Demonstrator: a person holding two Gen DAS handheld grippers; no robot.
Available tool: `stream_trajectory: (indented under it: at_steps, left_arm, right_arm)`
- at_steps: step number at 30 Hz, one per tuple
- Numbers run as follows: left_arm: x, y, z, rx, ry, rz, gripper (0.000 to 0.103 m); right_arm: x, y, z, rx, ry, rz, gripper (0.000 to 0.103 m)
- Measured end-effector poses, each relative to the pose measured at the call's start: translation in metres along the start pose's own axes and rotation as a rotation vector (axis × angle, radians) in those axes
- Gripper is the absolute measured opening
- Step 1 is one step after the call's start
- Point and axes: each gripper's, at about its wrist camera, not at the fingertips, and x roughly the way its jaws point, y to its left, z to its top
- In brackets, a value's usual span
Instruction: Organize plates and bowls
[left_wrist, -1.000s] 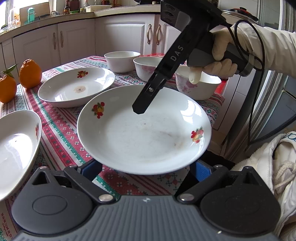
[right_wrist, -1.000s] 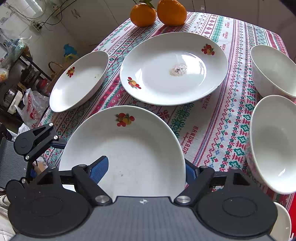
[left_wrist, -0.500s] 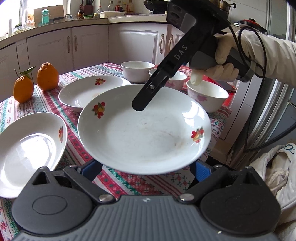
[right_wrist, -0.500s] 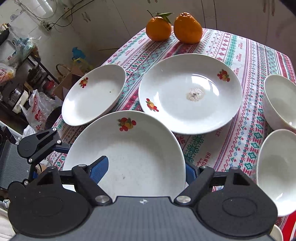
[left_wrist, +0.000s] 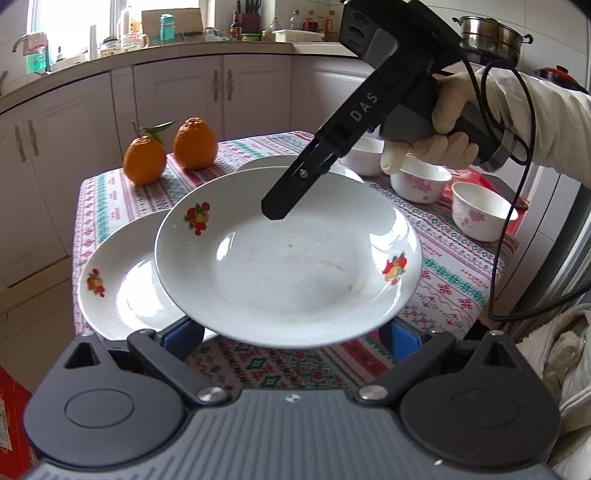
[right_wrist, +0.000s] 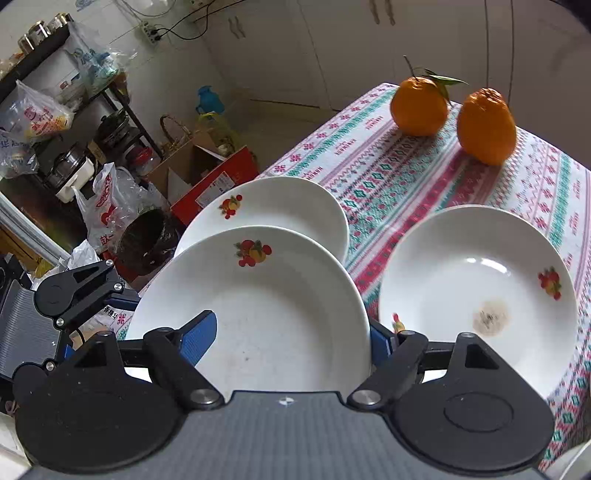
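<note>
Held plate (left_wrist: 288, 266), white with fruit prints, sits off the table, face up and near level, slightly tipped in the left wrist view. It is round, so no long axis to speak of.

Left gripper (left_wrist: 291, 332): blue pads at the plate's near rim on both sides, the rim between them; clamped on the plate. Right gripper (right_wrist: 291, 332): same plate between its blue pads, one finger lying over the inside of the bowl of the plate; clamped on it too. A gloved hand (left_wrist: 443, 133) holds the right tool from the far side.

Under and just beyond the held plate, a second plate (right_wrist: 273, 206) rests at the table edge, partly covered by it. Beside it, a third plate (right_wrist: 480, 288) with a brown stain in its centre.

Farther: three small bowls (left_wrist: 480, 210) to the right, and two oranges (right_wrist: 450, 110) on the patterned cloth (right_wrist: 388, 166).
</note>
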Motion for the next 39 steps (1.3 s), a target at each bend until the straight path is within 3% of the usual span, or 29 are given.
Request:
stream_trajectory:
  at_steps: [12, 39]
  left_arm:
    - [-0.005, 0.043, -0.01, -0.079, 0.005, 0.076, 0.1]
    - [0.005, 0.061, -0.009, -0.13, 0.019, 0.073, 0.1]
  right_arm:
    - [0.055, 0.006, 0.046, -0.038, 0.026, 0.053, 0.087]
    - [0.079, -0.004, 0.052, -0.017, 0.037, 0.041, 0.087]
